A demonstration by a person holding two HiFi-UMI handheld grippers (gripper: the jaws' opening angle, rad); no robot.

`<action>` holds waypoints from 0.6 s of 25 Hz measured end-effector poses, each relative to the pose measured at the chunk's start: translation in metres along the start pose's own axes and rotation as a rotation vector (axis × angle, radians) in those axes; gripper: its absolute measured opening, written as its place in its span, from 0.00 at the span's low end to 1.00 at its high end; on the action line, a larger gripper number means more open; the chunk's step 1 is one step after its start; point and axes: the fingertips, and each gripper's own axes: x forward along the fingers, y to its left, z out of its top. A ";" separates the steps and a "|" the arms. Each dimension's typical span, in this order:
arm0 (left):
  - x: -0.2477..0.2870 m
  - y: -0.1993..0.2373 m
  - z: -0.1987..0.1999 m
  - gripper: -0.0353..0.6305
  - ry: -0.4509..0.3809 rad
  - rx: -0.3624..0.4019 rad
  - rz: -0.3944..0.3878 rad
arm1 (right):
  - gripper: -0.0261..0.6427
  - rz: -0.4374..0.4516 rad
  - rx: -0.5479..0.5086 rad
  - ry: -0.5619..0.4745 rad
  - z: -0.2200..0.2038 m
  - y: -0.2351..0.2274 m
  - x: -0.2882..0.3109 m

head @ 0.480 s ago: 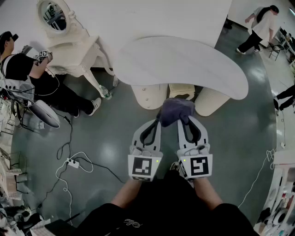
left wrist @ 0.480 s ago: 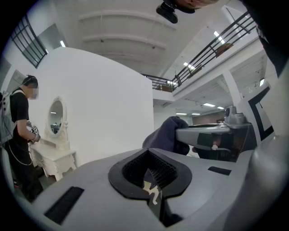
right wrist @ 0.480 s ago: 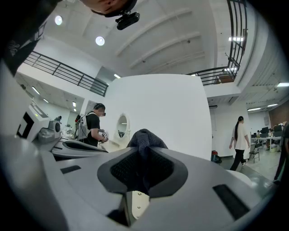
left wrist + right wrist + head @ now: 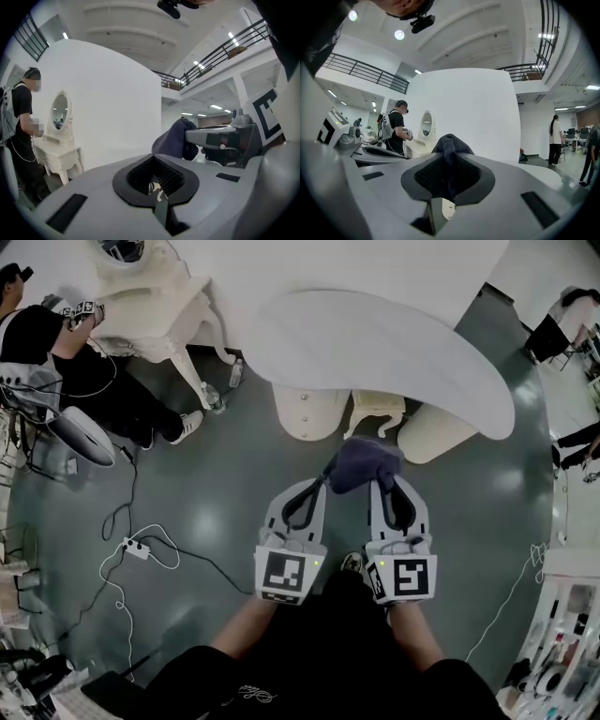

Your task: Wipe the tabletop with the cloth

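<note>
A dark purple cloth (image 4: 364, 465) bunches at the tip of my right gripper (image 4: 380, 476), which is shut on it. In the right gripper view the cloth (image 4: 450, 143) sticks up from between the pressed jaws of that gripper (image 4: 449, 161). My left gripper (image 4: 322, 481) is held close beside it, shut with nothing between its jaws, and its tip touches the cloth's edge. From the left gripper (image 4: 155, 161) the cloth (image 4: 174, 138) shows to the right. The white curved tabletop (image 4: 375, 343) lies just ahead of both grippers, which are over the floor in front of it.
Round cream pedestals (image 4: 309, 411) and a small stool (image 4: 377, 413) stand under the table. A white vanity with a mirror (image 4: 155, 292) and a person in black (image 4: 56, 352) are at the left. Cables and a power strip (image 4: 131, 547) lie on the grey floor.
The view has shifted a little, and the table now sits slightly higher and further right. Both grippers stay side by side with the cloth. The person at the far right has moved further out.
</note>
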 end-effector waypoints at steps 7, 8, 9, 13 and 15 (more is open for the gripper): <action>0.011 0.014 -0.021 0.06 0.045 -0.026 -0.039 | 0.12 -0.017 0.000 0.056 -0.018 0.004 0.010; 0.017 0.013 -0.021 0.06 0.049 -0.026 -0.042 | 0.12 -0.016 -0.001 0.063 -0.020 -0.001 0.014; 0.026 0.012 -0.021 0.06 0.052 -0.025 -0.041 | 0.12 -0.013 0.000 0.068 -0.022 -0.009 0.020; 0.072 0.021 -0.019 0.06 0.070 -0.009 -0.019 | 0.12 0.012 0.005 0.065 -0.029 -0.043 0.062; 0.098 0.038 -0.020 0.06 0.089 0.001 0.002 | 0.12 0.038 0.009 0.057 -0.033 -0.055 0.094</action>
